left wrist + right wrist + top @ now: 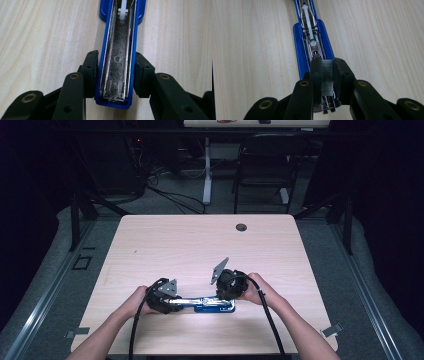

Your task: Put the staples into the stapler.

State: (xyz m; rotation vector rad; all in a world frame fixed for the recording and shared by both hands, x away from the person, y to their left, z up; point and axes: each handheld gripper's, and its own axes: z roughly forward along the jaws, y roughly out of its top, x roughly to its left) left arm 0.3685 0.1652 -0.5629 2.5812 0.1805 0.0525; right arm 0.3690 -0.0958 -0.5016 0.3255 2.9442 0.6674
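Since the stapler (212,305) lies flipped open flat near the front edge of the table (200,240), one end needs pinning while the other gets loaded, and that's pretty much how the hands are split here. The left gripper (117,72) has its jaws clamped on both blue sides of the open arm, with the bare metal channel (120,62) running up between the pads. My guess is that's just to stop it skating around on the smooth wood. The right gripper (327,75) is pinching a strip of staples (327,77), lined up lengthwise right over the magazine (312,47) on the other half. The white pusher (308,22) sits farther along the track, so there looks to be room for the strip. Holding it parallel to the rails makes sense: it probably only drops in if it's square. I can't tell if the strip touches the track yet.
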